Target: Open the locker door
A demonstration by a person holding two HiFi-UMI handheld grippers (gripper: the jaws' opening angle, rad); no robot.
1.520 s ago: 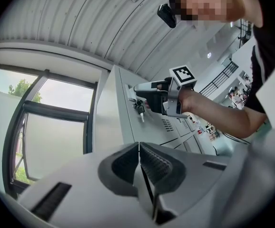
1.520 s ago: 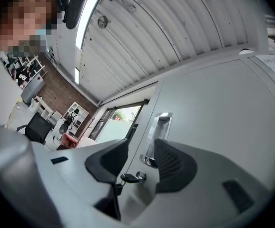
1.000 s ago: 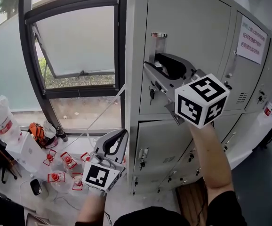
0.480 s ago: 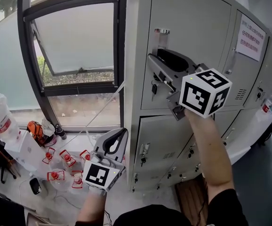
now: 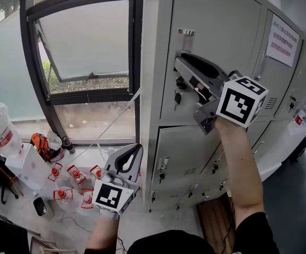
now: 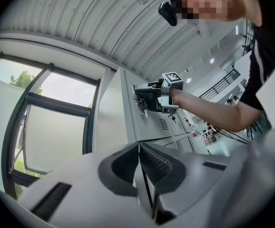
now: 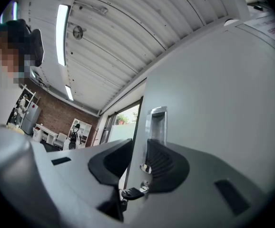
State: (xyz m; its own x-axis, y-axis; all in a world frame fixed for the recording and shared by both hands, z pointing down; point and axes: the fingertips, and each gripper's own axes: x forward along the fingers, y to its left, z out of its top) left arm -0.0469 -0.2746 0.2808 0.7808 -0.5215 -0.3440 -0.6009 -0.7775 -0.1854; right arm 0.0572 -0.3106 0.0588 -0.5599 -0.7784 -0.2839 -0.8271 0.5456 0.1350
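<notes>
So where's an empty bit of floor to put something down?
The dark floor in front of the tall grey metal lockers, right of the brown wooden board, looks bare. Below the black-framed window it's crowded: clear bottles with red caps, an orange bag and a white box sit close together there.

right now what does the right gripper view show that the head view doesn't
Only the right gripper view: how the right gripper stands at the lock, jaws apart, having just been closing, the lock knob between them; a brick wall behind.
Only the head view: the left gripper held low, bottles on the floor, a notice on the next door.
Both: the locker door, its chrome handle and the key.
</notes>
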